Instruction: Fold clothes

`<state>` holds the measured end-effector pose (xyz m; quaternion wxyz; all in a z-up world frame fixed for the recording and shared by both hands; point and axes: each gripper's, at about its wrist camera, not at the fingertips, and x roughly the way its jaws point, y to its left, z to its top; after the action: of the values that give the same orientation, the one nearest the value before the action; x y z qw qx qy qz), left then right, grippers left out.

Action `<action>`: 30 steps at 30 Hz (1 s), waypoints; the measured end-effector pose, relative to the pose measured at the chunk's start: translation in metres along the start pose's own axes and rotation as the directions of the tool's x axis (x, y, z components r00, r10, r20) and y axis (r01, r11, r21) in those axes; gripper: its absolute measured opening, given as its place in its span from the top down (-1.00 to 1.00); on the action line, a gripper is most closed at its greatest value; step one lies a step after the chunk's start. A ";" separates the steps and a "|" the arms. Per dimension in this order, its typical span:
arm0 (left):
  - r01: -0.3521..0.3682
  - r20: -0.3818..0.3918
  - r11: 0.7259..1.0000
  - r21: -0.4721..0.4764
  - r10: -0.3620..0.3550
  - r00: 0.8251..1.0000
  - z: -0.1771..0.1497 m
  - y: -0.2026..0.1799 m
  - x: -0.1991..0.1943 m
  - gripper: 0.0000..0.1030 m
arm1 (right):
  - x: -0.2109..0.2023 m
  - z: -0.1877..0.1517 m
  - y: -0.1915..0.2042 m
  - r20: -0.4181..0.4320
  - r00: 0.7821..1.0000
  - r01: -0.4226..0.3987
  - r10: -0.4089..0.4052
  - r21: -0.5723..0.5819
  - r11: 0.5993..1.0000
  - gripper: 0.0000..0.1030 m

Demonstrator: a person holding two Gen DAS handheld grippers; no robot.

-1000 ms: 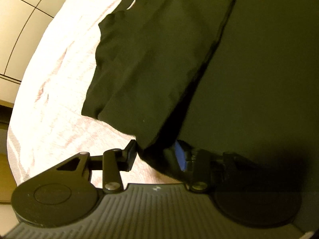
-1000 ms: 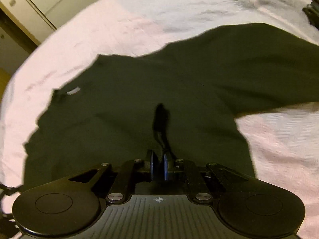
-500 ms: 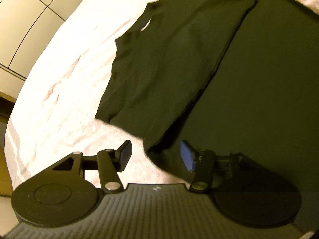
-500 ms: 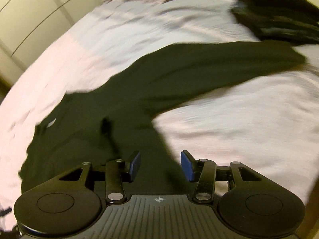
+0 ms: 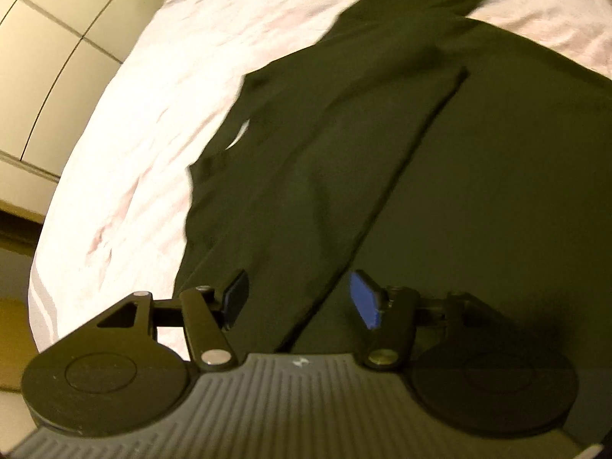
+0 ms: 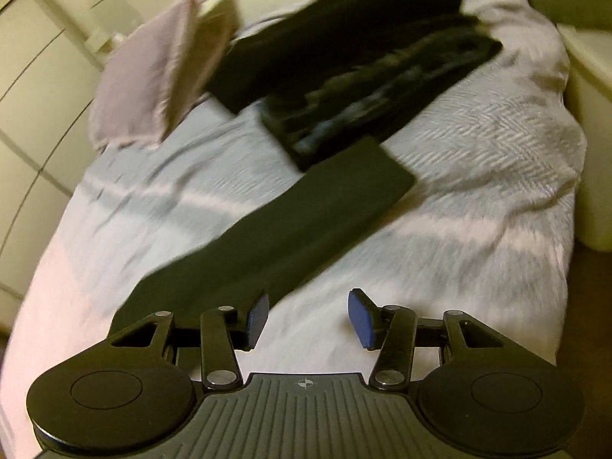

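A dark long-sleeved garment (image 5: 478, 199) lies spread on the white bedspread (image 5: 126, 160), one side folded over along a straight edge (image 5: 401, 160). My left gripper (image 5: 298, 300) hovers over the near end of that fold with its jaws opening. The cloth lies below the blue pads (image 5: 365, 302), which do not press on it. In the right wrist view the garment's sleeve (image 6: 306, 218) stretches flat away toward the back. My right gripper (image 6: 306, 317) stands open above bare bedspread (image 6: 459, 252) beside the sleeve, with nothing between its fingers.
A stack of folded dark clothes (image 6: 363, 61) sits at the head of the bed, beside a pale pillow (image 6: 153, 76). Cream cabinet doors (image 5: 42, 57) run along the left side. A pale bedside unit (image 6: 589, 88) stands at the right edge.
Both grippers let go of the dark cloth and opened. The left one rose and drew back over the fold. The right one swung away from the body of the garment toward the outstretched sleeve.
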<state>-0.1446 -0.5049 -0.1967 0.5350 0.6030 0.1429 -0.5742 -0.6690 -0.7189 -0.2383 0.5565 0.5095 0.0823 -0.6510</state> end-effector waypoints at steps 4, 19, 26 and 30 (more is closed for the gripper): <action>0.026 -0.024 0.997 0.074 -0.024 0.999 0.041 -0.028 0.003 -0.11 | 0.039 0.035 -0.035 -0.017 1.000 -0.008 0.009 0.062 0.998 0.02; -0.026 0.015 0.998 0.062 0.025 1.000 0.070 -0.034 -0.005 -0.18 | 0.016 0.068 0.007 0.089 0.993 -0.081 0.078 0.021 0.997 0.86; -0.043 0.039 0.999 -0.032 0.044 0.998 0.006 -0.007 -0.021 -0.18 | -0.053 -0.010 0.214 0.099 0.878 -0.363 0.468 -0.498 0.787 0.85; -0.065 0.013 0.992 -0.104 0.067 0.998 -0.055 0.018 -0.037 -0.18 | -0.107 -0.123 0.311 -0.061 0.743 -0.486 0.666 -0.733 0.476 0.85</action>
<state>-0.1122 -0.4508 -0.1698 0.5854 0.5739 0.1482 -0.5531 -0.3622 -0.6813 -0.0716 0.8994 0.1714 0.0825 -0.3936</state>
